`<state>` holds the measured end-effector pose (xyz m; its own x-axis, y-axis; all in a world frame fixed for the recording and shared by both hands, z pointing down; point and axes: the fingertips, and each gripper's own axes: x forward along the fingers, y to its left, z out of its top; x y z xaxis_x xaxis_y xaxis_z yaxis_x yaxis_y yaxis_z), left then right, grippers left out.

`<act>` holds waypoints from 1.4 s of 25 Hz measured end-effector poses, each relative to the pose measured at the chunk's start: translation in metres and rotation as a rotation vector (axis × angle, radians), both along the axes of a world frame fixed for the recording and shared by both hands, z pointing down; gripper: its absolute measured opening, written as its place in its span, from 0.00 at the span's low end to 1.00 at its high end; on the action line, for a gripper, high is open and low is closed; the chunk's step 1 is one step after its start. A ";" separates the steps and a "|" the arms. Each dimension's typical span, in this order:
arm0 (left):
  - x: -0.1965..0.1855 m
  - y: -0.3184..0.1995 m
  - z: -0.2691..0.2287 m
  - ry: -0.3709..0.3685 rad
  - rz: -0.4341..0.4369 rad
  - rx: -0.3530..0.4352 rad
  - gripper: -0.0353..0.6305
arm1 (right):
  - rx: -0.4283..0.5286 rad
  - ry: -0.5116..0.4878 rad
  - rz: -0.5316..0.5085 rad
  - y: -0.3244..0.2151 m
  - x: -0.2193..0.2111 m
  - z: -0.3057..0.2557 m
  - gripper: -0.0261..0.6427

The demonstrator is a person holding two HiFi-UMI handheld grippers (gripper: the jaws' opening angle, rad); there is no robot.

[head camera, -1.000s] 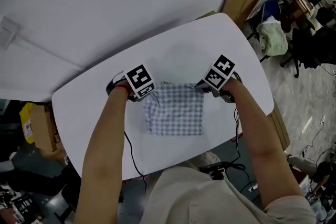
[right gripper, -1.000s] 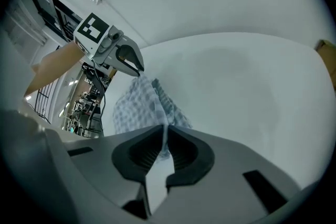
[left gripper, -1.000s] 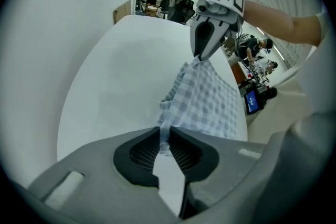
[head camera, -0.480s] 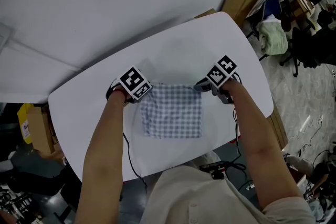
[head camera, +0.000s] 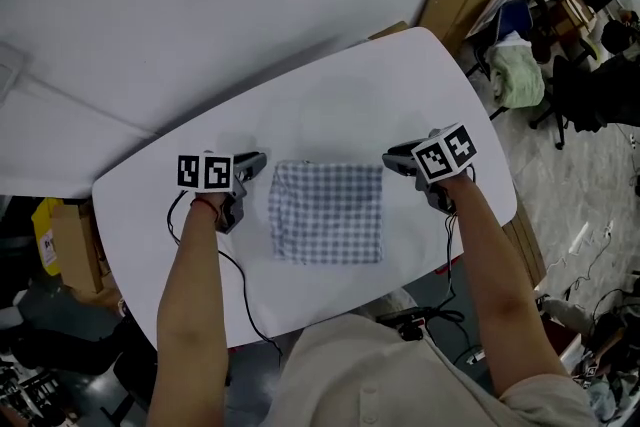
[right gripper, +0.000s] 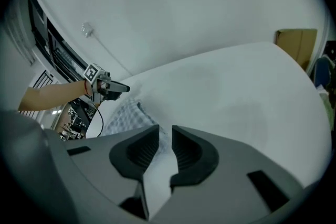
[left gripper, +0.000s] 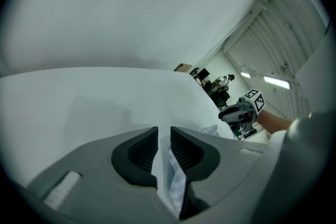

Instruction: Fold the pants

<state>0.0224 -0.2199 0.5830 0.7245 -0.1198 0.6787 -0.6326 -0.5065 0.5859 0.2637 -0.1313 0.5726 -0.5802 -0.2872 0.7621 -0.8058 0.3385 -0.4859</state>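
The pants (head camera: 327, 212) are lying as a compact checked square near the middle of the tabletop (head camera: 330, 105), a little toward its near edge, with their edges roughly lined up. The left gripper (head camera: 256, 160) is hovering just beside the square's far-left corner, and the right gripper (head camera: 389, 159) just beside its far-right corner. Both sets of fingers have just been opening and are standing slightly apart, pinching nothing (only tabletop and a sliver of fabric beyond are showing through the gaps). The folding is looking essentially finished. At most a smoothing pass, I judge, is remaining.
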 end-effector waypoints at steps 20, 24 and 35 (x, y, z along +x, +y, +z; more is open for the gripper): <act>0.021 0.156 -0.088 0.139 -0.142 0.262 0.10 | 0.313 -0.102 0.016 0.134 -0.076 -0.081 0.12; 0.027 0.184 -0.100 0.167 -0.157 0.267 0.10 | 0.327 -0.120 -0.029 0.147 -0.084 -0.090 0.12; 0.074 0.258 -0.101 0.275 -0.155 0.257 0.10 | 0.296 -0.220 -0.103 0.175 -0.100 -0.088 0.08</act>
<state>0.0967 0.0384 0.4816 0.8352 -0.3822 0.3955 -0.5499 -0.5699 0.6106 0.1638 0.0437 0.4844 -0.7580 -0.4080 0.5089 -0.6476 0.5642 -0.5122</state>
